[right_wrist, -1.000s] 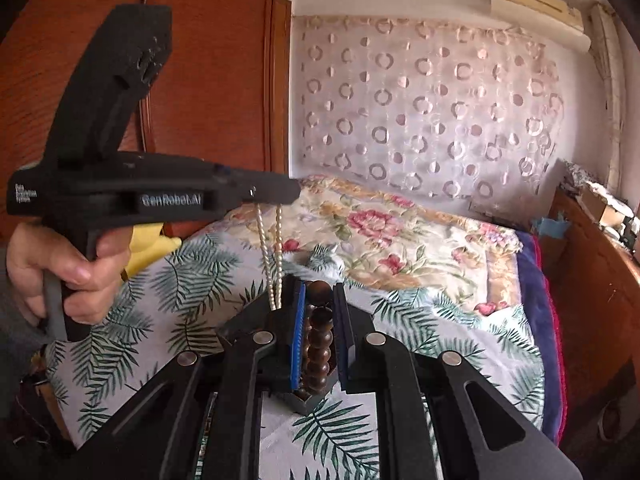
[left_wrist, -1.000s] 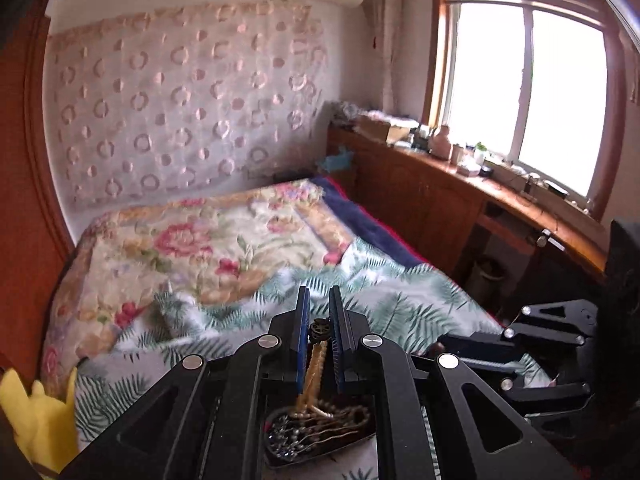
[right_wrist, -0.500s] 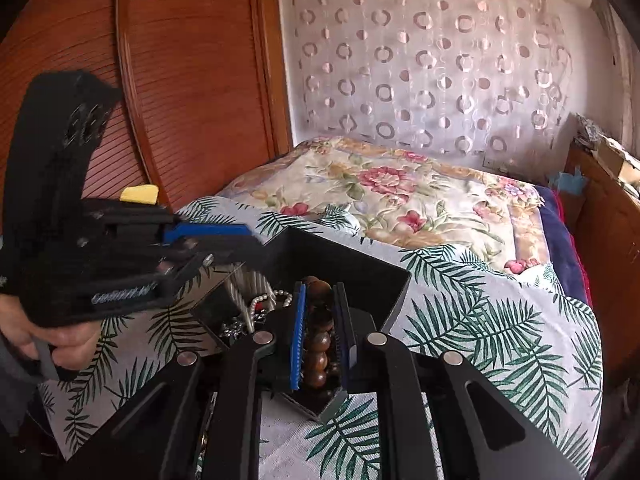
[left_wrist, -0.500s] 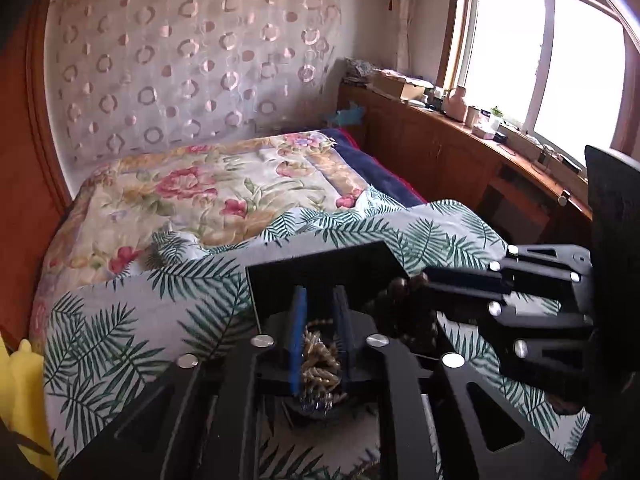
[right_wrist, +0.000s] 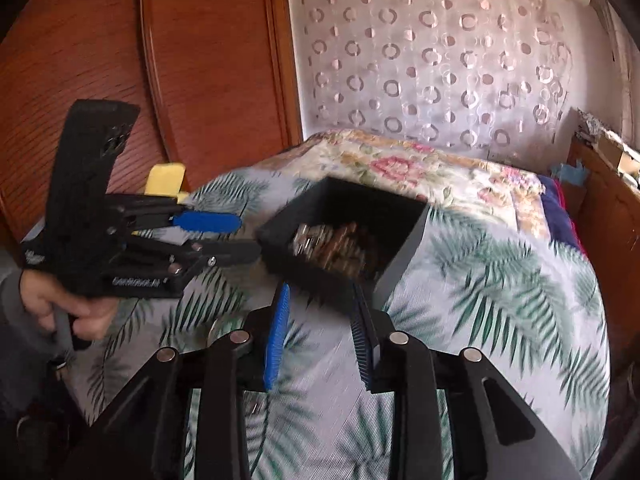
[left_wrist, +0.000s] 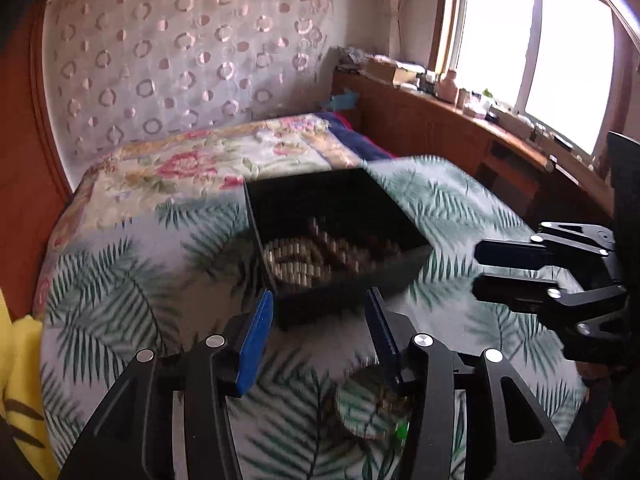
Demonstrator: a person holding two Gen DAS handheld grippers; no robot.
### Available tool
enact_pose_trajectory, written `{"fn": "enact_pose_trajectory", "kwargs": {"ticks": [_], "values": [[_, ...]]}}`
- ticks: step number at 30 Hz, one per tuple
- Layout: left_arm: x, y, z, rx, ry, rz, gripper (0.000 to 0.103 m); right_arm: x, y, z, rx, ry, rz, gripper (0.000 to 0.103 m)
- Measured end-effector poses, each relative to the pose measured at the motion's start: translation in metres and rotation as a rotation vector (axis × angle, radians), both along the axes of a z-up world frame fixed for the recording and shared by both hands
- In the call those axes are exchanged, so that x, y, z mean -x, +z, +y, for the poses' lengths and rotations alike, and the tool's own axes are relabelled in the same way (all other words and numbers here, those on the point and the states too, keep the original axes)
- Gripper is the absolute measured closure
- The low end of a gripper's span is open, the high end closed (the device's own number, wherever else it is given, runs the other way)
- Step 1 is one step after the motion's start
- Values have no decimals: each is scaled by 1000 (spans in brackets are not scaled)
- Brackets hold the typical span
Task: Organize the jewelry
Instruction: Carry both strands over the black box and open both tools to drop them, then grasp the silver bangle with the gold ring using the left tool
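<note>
A black open box (left_wrist: 332, 204) sits on the palm-leaf bedspread, also in the right wrist view (right_wrist: 400, 248). Inside lie a pale bead necklace (left_wrist: 292, 260) and a brown bead strand (left_wrist: 352, 250), seen blurred in the right wrist view (right_wrist: 332, 244). My left gripper (left_wrist: 318, 312) is open and empty just in front of the box. My right gripper (right_wrist: 320, 304) is open and empty at the box's near corner. Each gripper shows in the other's view: the right one (left_wrist: 480, 270), the left one (right_wrist: 244, 236).
A small round dish (left_wrist: 368, 408) with small items lies on the bedspread under my left gripper. A yellow soft thing (left_wrist: 20, 380) lies at the bed's left edge. A wooden headboard (right_wrist: 160, 60) stands left, a cluttered wooden sill (left_wrist: 480, 120) right.
Both grippers have opened and let their bead strands fall into the black box. Both have pulled back from the box toward me.
</note>
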State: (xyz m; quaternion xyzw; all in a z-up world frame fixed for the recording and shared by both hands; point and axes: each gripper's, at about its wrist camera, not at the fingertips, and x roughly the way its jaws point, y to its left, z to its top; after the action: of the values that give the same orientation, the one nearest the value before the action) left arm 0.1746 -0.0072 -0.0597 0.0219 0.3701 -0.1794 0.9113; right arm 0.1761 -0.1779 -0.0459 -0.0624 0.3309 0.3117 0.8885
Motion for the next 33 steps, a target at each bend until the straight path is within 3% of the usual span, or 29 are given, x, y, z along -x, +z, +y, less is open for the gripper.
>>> {"fn": "enact_pose_trajectory", "kwargs": {"ticks": [5,8,13,21,25,33], "values": [[10,-21,1,-14,-9,50,58,22,-21,0,5,11,54,70],[12,-32,-1,-13,-27,88,69,31,-32,2,16,25,79,70],[13,-46,-7,-39,-36,121,76,39,-44,7,33,53,110,70],[11,-50,-13,-69,-35,104,82,47,-47,17,56,80,110,70],[13,-51,-17,-99,-41,90,98,47,-45,19,60,82,110,70],[21,-45,-4,-39,-4,73,99,38,-43,27,67,96,109,70]]}}
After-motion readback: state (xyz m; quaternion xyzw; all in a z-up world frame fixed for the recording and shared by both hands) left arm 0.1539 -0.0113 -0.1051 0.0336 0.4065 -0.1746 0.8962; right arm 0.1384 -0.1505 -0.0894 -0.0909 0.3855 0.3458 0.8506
